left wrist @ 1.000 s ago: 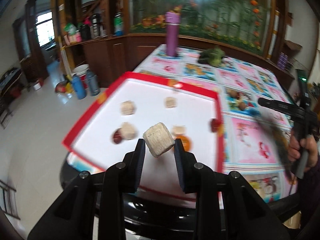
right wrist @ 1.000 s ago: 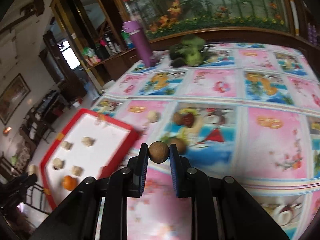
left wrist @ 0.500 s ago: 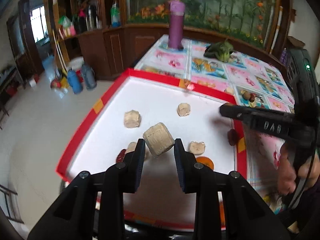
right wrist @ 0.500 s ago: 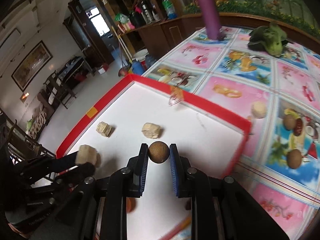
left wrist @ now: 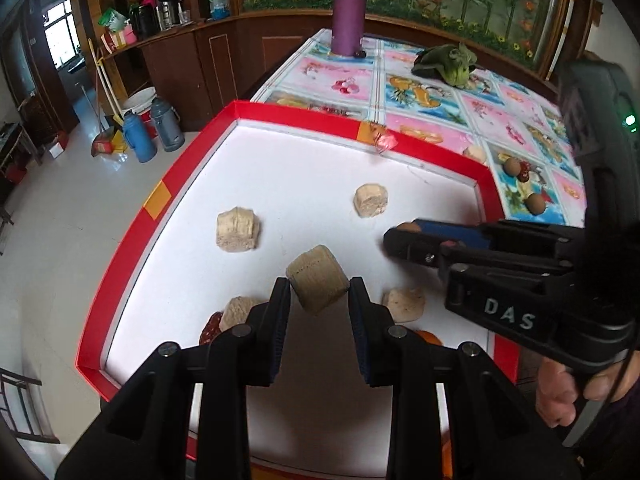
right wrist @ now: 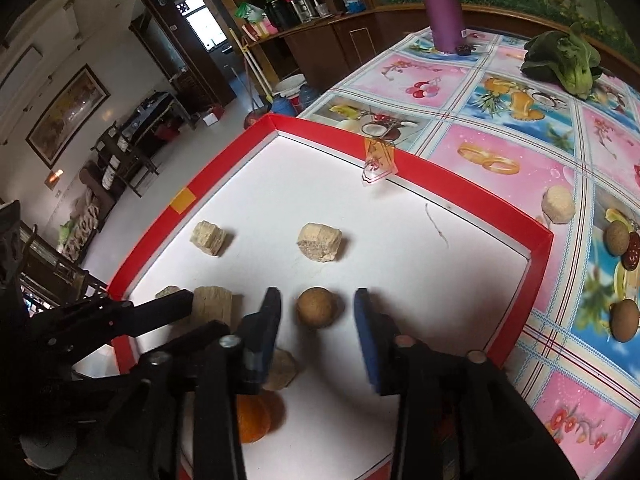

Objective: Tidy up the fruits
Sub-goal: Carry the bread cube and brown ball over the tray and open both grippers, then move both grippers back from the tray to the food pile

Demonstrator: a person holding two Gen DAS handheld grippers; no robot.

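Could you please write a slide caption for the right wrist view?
Right claw open around a round brown fruit resting in the red-rimmed white tray.

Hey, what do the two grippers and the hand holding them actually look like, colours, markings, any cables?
Both are matte black plastic. The left gripper has two flat fingers lined with dark blue pads and silver screws at the joints. The right gripper matches it, with brighter blue pads; its side carries white letters "DAS". A green light glows on its body. A bare hand grips its handle beside a thin dark cable.

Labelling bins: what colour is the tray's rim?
Red, with small orange patches; the tray's rim shows best in the right wrist view.
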